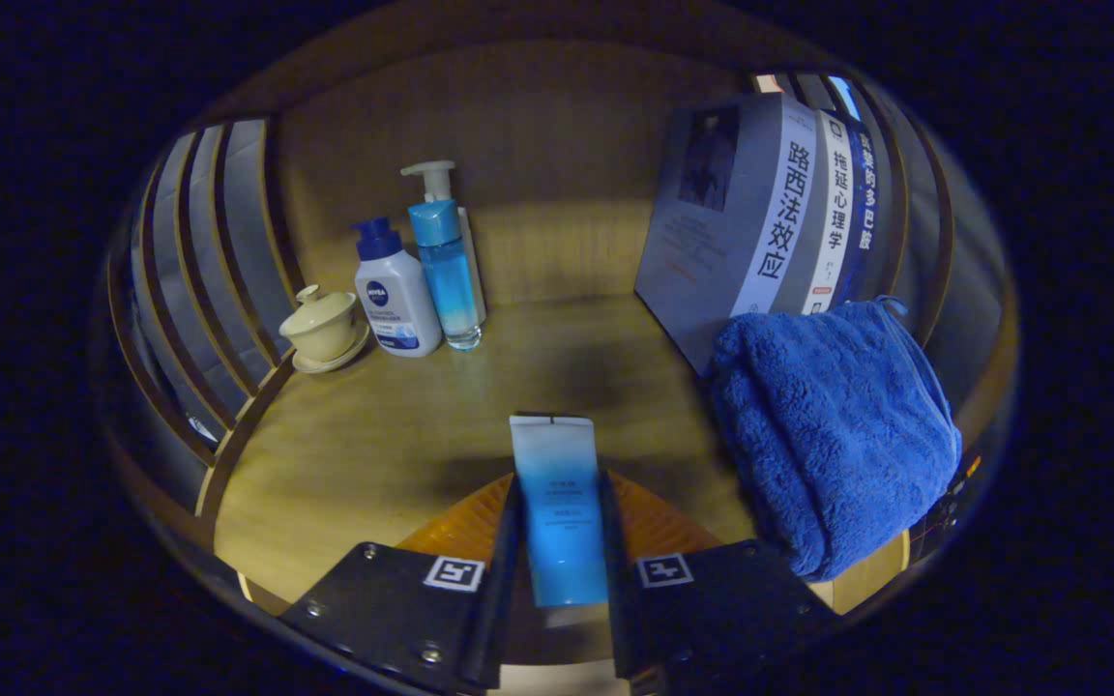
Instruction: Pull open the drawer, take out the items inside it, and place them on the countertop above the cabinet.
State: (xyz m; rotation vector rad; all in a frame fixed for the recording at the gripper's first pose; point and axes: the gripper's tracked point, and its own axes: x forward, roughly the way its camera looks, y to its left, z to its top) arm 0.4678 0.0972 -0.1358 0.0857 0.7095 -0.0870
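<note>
The gripper is clenched on one smooth flat tube, held over the wooden countertop, where two plastic pump bottles, one ceramic lidded cup, three upright books and one fluffy rolled towel stand.

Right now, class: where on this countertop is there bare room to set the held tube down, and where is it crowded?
The gripper is shut on the tube. The widest free patch of countertop lies ahead, between the bottles and the blue towel. Crowded spots: the far corner beside the slatted side, with the lidded cup and bottles, and the opposite side, with books and towel.
</note>
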